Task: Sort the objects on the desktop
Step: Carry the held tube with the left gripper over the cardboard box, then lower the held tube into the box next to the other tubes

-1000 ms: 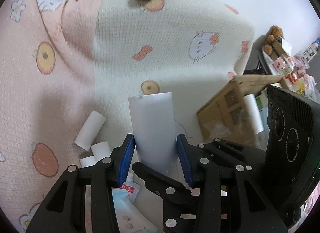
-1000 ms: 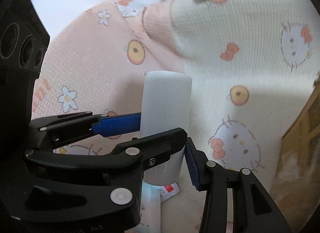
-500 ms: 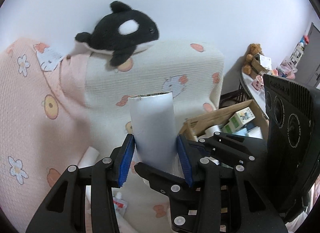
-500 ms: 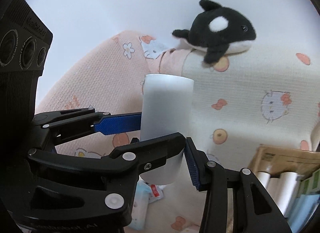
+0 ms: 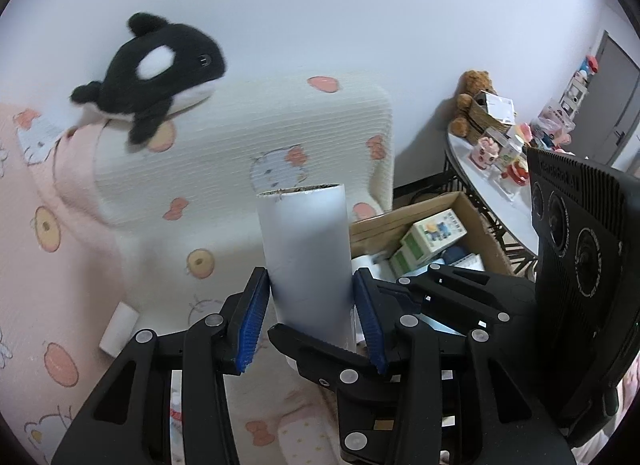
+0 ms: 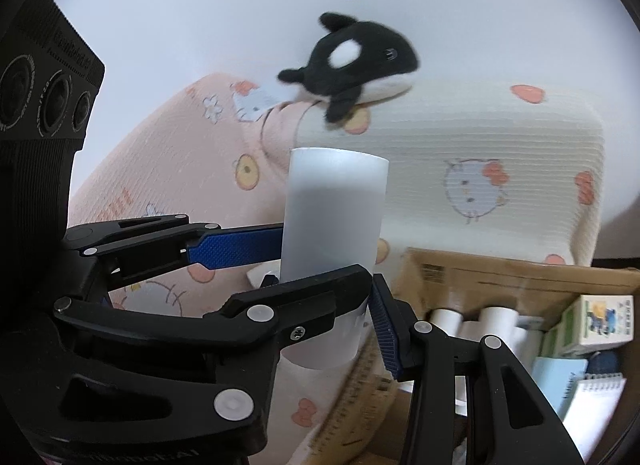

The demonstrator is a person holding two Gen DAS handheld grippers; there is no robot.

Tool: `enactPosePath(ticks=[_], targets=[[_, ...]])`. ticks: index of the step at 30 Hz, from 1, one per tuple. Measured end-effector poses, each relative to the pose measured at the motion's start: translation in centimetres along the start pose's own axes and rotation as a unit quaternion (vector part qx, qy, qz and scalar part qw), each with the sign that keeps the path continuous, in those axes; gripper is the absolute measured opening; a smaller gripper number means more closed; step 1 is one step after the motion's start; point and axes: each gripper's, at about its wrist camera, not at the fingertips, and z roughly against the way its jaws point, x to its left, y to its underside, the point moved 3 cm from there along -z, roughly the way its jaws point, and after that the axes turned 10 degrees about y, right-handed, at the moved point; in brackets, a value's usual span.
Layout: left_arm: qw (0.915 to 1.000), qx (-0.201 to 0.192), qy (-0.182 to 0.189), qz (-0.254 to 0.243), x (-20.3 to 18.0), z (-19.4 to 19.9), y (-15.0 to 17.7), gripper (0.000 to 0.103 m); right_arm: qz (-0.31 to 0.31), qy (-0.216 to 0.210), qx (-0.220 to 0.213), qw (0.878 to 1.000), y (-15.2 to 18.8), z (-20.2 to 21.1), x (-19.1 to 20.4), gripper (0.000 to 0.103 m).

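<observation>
A white cardboard tube stands upright between the blue pads of my left gripper, which is shut on its lower part. My right gripper is shut on the same tube; in the left wrist view its black fingers cross in front of the tube's base. The tube hangs above the patterned blanket, clear of it. An open cardboard box sits just to the right; in the right wrist view the box holds white rolls, small cartons and notebooks.
A black and white orca plush lies on the cushions behind. One small white roll rests on the blanket at the left. A round table with toys stands at the right. A ruler lies by the box.
Both grippers have risen with the tube and swung toward the right. The orca plush, wall and open box have come into view. The loose rolls on the blanket have mostly dropped from view.
</observation>
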Motion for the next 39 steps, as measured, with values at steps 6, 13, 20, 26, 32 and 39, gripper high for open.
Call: enactPosePath(ticks=[6,13,20,26,32,39], targets=[[0.9999,0.002,0.010,-0.002,-2.0,-2.1,-0.3,0.047,-0.020,0.006,0.002,1.000,0.7,0.9,-3.0,0.043],[0.9996,0.013,0.022,-0.007,-3.6,-4.5,-0.2,0.047,-0.032,0.017,0.010,0.999,1.8,1.0,-5.6,0.043],[0.9984,0.052,0.025,0.003,-3.4,-7.3,0.8,0.047,-0.045,0.012,0.040,0.998,3.4,-0.6,-7.1,0.043],[0.9958,0.083,0.029,0.024,-2.6,-9.5,1.8,0.047,-0.068,-0.004,0.072,0.995,4.6,-2.5,-8.1,0.043],[0.9934,0.102,0.039,0.035,-2.0,-10.7,2.4,0.047,-0.079,-0.014,0.097,0.992,5.5,-3.8,-8.8,0.043],[0.9901,0.118,0.049,0.057,-1.1,-12.0,2.5,0.047,-0.089,-0.022,0.119,0.989,5.9,-5.2,-9.5,0.043]])
